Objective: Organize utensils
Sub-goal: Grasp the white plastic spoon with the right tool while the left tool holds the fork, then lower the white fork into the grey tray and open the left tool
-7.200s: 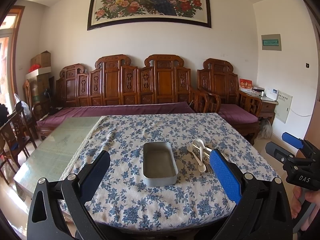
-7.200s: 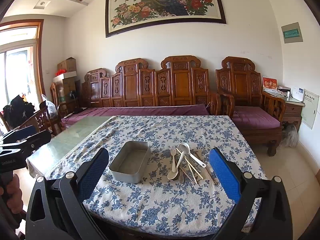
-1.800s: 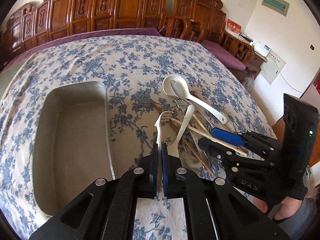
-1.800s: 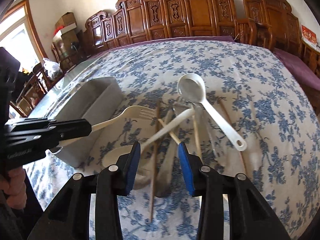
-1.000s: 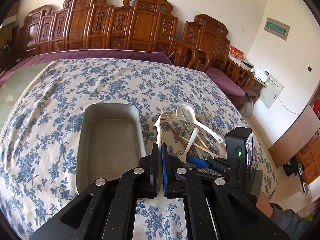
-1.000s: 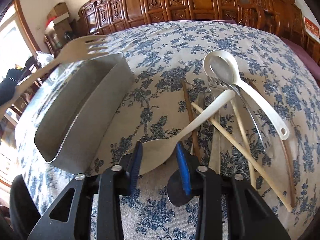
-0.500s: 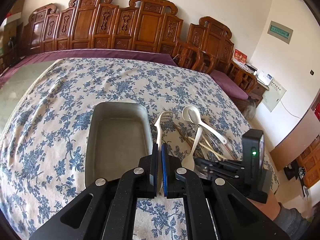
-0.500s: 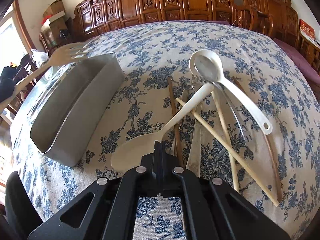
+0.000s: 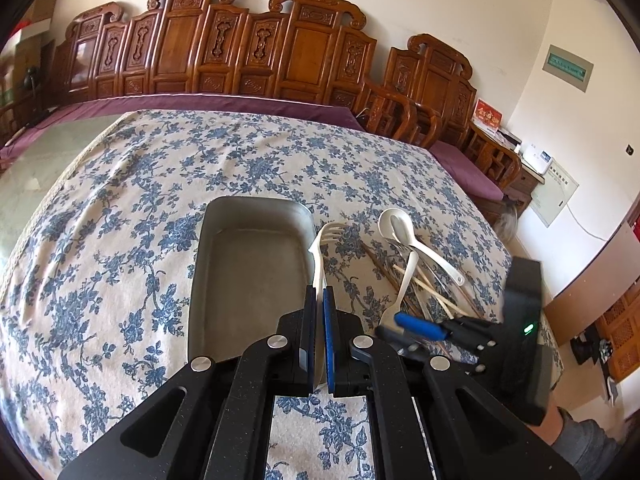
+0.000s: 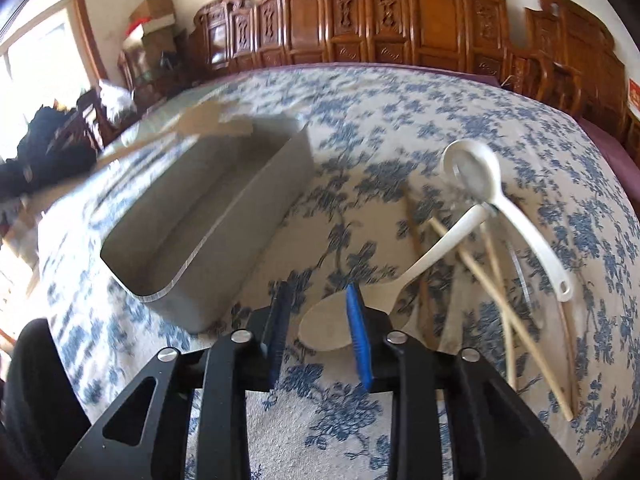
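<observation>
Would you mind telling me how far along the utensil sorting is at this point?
Nothing is in the metal tray yet; it looks empty. In hand: the left gripper is shut on the cream fork, held beside the tray. The right gripper has just been opening around the cream spoon, its pads not clearly pressing. Left: the white ladle spoon, chopsticks and other pieces in the pile.
</observation>
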`<action>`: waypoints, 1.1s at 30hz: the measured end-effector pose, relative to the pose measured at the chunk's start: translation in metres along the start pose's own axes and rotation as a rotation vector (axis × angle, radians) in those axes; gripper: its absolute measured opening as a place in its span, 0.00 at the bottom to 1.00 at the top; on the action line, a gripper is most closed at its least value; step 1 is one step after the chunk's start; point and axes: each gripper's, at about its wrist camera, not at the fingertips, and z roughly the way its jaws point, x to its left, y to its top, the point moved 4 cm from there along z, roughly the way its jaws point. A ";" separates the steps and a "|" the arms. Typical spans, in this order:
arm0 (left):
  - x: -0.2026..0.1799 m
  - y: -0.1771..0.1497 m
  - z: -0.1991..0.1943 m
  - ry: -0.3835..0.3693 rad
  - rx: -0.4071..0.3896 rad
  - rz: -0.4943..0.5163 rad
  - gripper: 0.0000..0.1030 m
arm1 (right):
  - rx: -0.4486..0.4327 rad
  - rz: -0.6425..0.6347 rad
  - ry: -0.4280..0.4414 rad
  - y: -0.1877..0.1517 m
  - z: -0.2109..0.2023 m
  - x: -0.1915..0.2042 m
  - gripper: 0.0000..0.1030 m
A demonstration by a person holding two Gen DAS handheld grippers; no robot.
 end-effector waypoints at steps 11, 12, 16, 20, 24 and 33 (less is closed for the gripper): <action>-0.003 -0.002 -0.007 -0.017 -0.010 -0.004 0.02 | 0.028 -0.022 -0.086 -0.018 -0.001 -0.018 0.08; -0.003 -0.001 -0.009 -0.017 -0.013 -0.004 0.02 | 0.026 -0.013 -0.081 -0.019 -0.004 -0.021 0.07; 0.001 0.000 -0.011 -0.008 -0.021 -0.003 0.02 | 0.002 0.005 -0.070 -0.019 -0.015 -0.026 0.07; 0.015 0.001 -0.006 0.027 -0.018 -0.013 0.02 | -0.062 0.020 -0.041 -0.010 -0.034 -0.025 0.07; 0.035 0.001 0.010 0.086 0.014 -0.015 0.02 | -0.123 0.020 0.008 0.003 -0.051 -0.015 0.07; 0.053 0.003 0.050 0.172 0.073 0.025 0.02 | -0.165 -0.016 0.101 0.019 -0.068 0.016 0.07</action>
